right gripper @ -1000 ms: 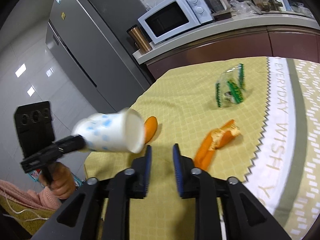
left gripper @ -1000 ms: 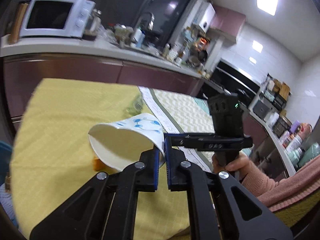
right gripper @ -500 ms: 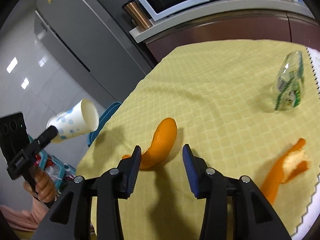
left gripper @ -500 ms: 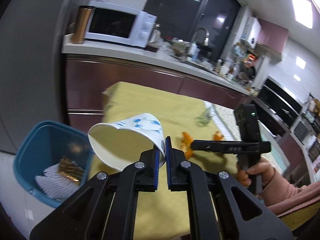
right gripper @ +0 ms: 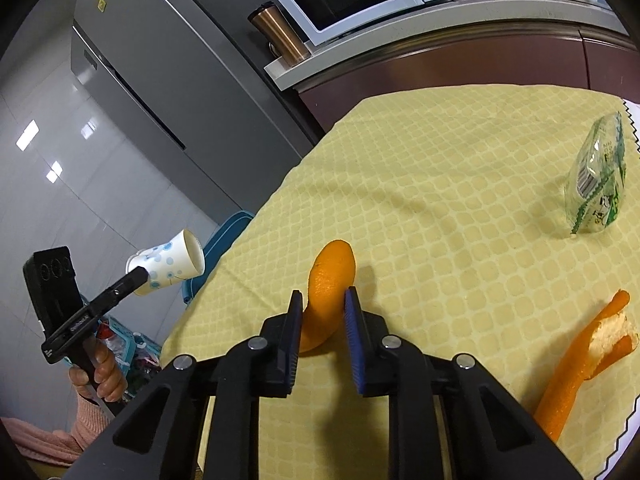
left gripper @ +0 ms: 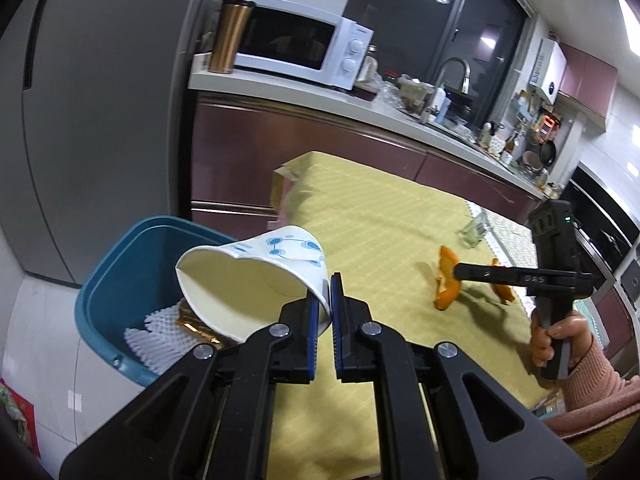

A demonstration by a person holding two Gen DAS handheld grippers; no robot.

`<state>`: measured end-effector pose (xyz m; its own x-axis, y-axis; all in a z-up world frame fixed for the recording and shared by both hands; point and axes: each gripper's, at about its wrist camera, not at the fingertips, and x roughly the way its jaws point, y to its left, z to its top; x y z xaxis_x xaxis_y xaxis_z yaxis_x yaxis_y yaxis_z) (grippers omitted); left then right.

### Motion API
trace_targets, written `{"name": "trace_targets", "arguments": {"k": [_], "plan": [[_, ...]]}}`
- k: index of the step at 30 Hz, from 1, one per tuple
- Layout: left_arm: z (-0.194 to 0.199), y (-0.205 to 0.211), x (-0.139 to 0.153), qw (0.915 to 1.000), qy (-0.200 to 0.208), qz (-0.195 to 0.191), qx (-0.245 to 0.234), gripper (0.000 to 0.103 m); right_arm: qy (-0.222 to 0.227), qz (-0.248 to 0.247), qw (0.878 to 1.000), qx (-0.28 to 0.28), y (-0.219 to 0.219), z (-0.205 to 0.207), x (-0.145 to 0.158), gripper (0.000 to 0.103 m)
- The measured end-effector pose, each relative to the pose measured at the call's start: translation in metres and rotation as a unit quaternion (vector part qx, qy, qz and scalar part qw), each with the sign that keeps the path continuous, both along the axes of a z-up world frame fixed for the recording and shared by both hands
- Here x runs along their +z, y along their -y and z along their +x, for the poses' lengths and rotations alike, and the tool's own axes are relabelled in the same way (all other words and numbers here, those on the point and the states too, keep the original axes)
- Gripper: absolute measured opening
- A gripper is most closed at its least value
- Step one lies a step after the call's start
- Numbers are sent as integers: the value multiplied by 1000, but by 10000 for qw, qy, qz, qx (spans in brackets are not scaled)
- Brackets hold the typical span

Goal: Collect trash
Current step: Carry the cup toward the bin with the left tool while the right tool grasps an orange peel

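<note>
Here two steps of the clearing run side by side. The left claw (left gripper: 325,312) is clenched on the wall of a paper cup (left gripper: 256,276) with blue dots, holding it on its side with the mouth turned toward the blue trash bin (left gripper: 132,264) that stands on the floor beside the bench (left gripper: 384,216); the cup hangs above the bin's near side, over the white foam netting and a brown wrapper already lying inside. In my judgement that cup is at the drop point, so the next move for this hand is simply to let go, perhaps after edging a little further over the opening so the cup cannot glance off the rim. The right claw (right gripper: 320,320) has just been closing, and its jaws now flank the curled orange peel (right gripper: 330,280) on the yellow cloth; whether the pads press the peel yet I cannot tell from the wrist view, though the left view shows the tips right at it. It looks like the grasp is being completed, after which the peel needs lifting and carrying left to the bin. A second, longer orange peel (right gripper: 576,368) lies to the right, near the cloth's zigzag edge, and a crumpled clear green-printed wrapper (right gripper: 598,184) rests farther back, both still to be collected.
</note>
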<state>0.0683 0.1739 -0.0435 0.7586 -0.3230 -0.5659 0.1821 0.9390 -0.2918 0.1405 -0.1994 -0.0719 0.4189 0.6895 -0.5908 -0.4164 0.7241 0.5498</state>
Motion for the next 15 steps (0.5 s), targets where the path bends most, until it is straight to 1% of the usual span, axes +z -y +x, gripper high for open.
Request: {"name": "trace_targets", "arguments": {"k": [8, 15], "plan": [[-7, -24, -3, 9995, -50, 74, 318, 6, 223, 92, 9994, 239, -25, -1, 19, 18], [-7, -34, -6, 9986, -135, 83, 511, 6, 357, 164, 9977, 545, -51, -5, 30, 18]]}}
